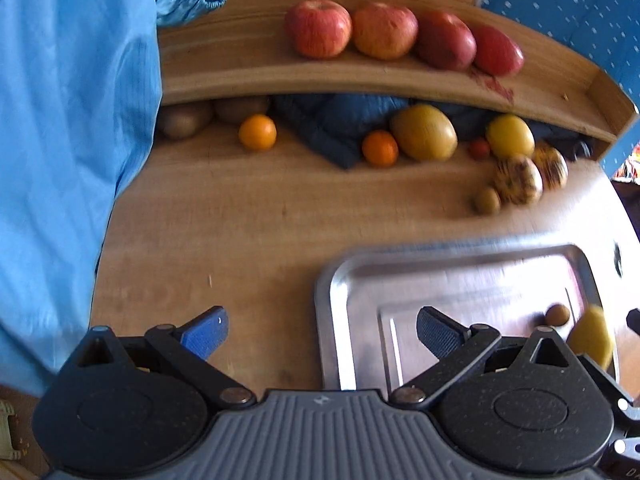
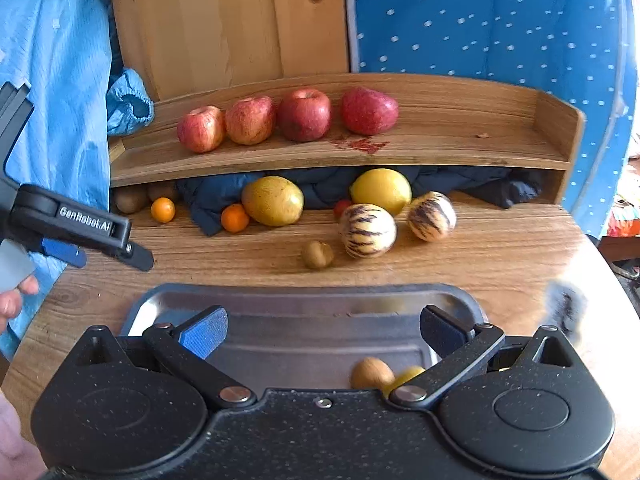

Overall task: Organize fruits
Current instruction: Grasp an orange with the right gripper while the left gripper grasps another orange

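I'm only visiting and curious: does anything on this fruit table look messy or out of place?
Yes. A red stain marks the wooden shelf just in front of the rightmost apple, like a spill or crumbs. A dark blue cloth is stuffed under the shelf, spilling out among the loose fruit on the table.

left wrist: low over table, faces shelf (image 1: pixel 360 80), close | right wrist: same heading, farther right | shared: steel tray (image 2: pixel 304 300), apples (image 2: pixel 304 116)
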A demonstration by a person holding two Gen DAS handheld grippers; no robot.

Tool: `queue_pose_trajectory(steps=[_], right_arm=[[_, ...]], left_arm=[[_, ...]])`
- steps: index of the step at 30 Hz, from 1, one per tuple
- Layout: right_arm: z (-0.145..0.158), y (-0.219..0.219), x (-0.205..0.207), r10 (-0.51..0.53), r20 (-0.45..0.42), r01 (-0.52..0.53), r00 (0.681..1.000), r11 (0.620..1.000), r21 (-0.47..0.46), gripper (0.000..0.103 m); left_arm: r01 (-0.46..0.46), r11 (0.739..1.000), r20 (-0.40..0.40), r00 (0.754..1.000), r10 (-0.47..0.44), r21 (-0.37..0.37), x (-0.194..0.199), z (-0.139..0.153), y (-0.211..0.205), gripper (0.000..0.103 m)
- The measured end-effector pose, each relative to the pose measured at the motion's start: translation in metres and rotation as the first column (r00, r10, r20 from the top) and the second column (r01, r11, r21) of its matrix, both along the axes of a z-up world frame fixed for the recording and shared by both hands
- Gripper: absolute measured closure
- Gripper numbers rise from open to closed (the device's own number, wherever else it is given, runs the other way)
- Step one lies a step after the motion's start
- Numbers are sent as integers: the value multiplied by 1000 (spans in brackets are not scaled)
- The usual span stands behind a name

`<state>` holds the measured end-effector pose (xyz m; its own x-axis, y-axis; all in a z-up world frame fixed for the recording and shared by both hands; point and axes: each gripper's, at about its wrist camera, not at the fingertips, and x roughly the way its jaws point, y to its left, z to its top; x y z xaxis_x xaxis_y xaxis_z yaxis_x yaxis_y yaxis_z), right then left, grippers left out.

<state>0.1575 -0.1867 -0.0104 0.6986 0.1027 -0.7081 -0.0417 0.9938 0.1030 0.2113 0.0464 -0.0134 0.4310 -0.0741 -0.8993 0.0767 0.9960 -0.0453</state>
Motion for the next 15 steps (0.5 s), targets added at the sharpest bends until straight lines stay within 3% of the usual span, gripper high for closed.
queue_pose_trajectory(steps=[7,15], right_arm=[[-16,20,42,72,-83,-69,994,997,36,1],[-25,61,101,182,-87,-175,979,981,87,3]], left_arm=[[-29,1000,25,999,29,-12,51,-4,24,1],[-27,999,61,998,28,-20,89,-19,50,1]])
